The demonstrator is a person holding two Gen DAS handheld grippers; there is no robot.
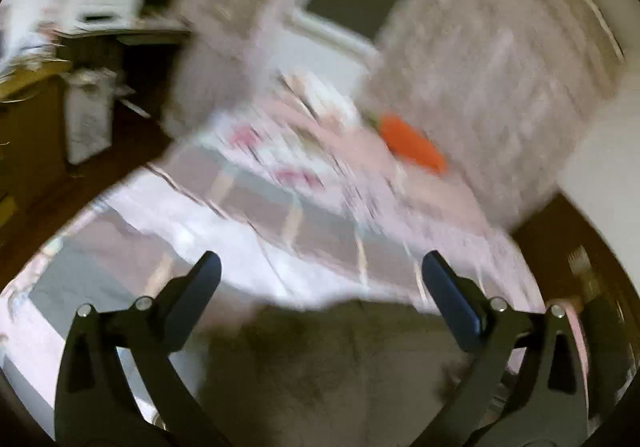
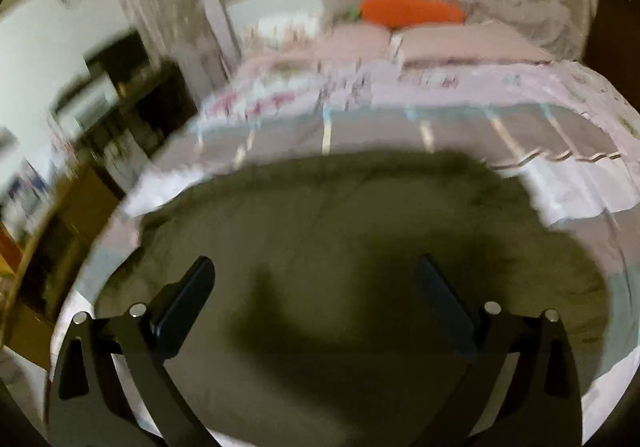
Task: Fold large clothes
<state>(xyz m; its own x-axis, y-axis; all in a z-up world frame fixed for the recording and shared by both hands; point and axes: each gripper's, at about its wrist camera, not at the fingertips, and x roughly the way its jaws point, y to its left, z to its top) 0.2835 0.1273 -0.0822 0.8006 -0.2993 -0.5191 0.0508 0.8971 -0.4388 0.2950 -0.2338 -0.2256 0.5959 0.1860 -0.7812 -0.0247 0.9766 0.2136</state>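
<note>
Inspecting from the largest item down: the bed (image 2: 580, 183), covered in a pale pink and white patterned spread, carries the task's thing, a large dark olive-brown garment (image 2: 340, 247) lying spread across the near half of the spread; it reaches close to the bed's near edge in the right wrist view and shows in the left wrist view as a dark mass (image 1: 320, 367) below the fingers; its type cannot be told through the blur. Judged handling: soft, limp, matte cloth, likely light to moderate in weight, unlikely to slip, not fragile; it should drape and sag when lifted, so two spaced holds on one edge or at two corners look advisable, with the far edge against the spread being the clearest line to take. Surface appears mostly flat with shallow creases and a darker shadowed band across the middle. Pillows (image 2: 460, 39) and an orange carrot-shaped cushion (image 2: 408, 11) lie at the head, well apart from the garment. Left gripper (image 1: 320, 283): jaws spread wide, nothing between them; right gripper (image 2: 316, 287): jaws likewise spread wide and empty, above the garment.
</note>
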